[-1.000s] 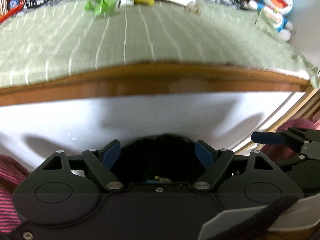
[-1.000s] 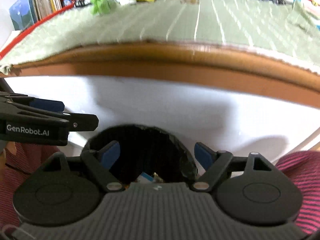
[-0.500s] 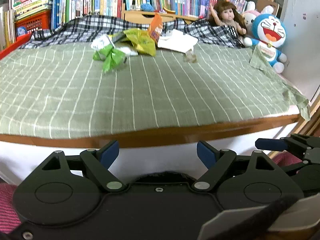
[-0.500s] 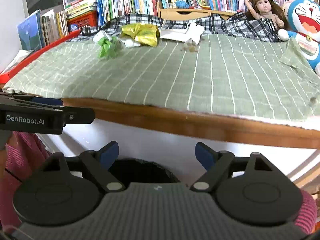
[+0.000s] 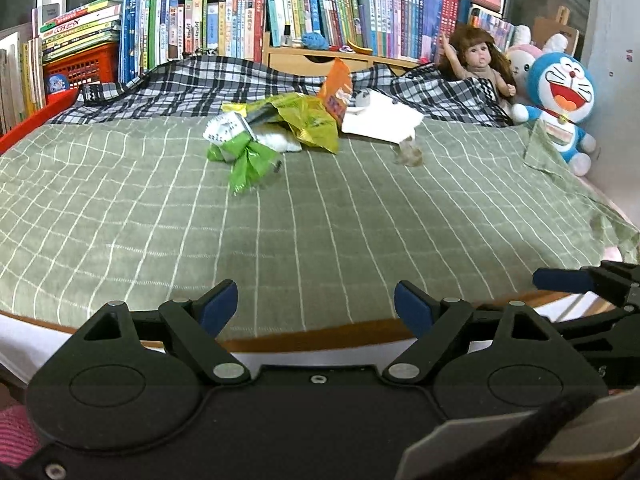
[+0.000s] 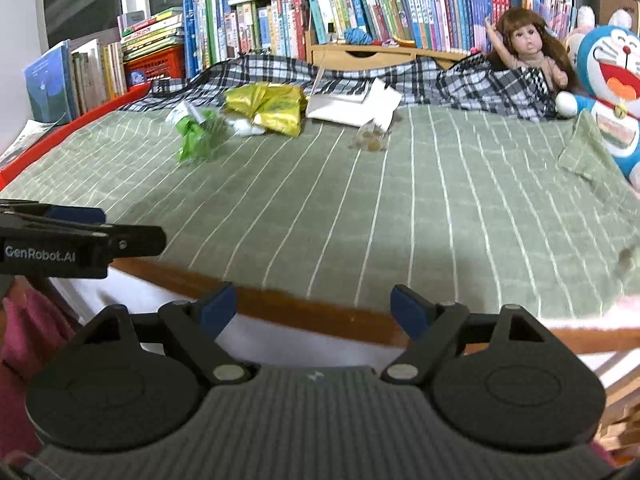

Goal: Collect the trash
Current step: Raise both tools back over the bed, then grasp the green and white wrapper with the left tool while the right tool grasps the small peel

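Trash lies at the far side of a bed with a green checked cover [image 5: 320, 216]: a crumpled green wrapper [image 5: 244, 156] [image 6: 196, 136], a yellow bag [image 5: 308, 120] [image 6: 268, 106], an orange packet [image 5: 338, 92], white paper [image 5: 380, 120] [image 6: 352, 108] and a small clear crumpled piece [image 5: 408, 154] [image 6: 370, 138]. My left gripper [image 5: 316, 300] is open and empty above the bed's near edge. My right gripper [image 6: 312, 300] is also open and empty, to the right of the left one. Both are far from the trash.
A checked blanket [image 5: 180, 84] lies behind the trash, with bookshelves [image 5: 240, 20] beyond. A doll [image 5: 480, 60] and a blue plush toy [image 5: 560, 100] sit at the far right. The bed has a wooden front rail [image 6: 320, 312] and a red side edge [image 6: 60, 136].
Both grippers rose from in front of a dark bin opening below the bed and tilted up, so the views now show the bed top. Both stayed open.
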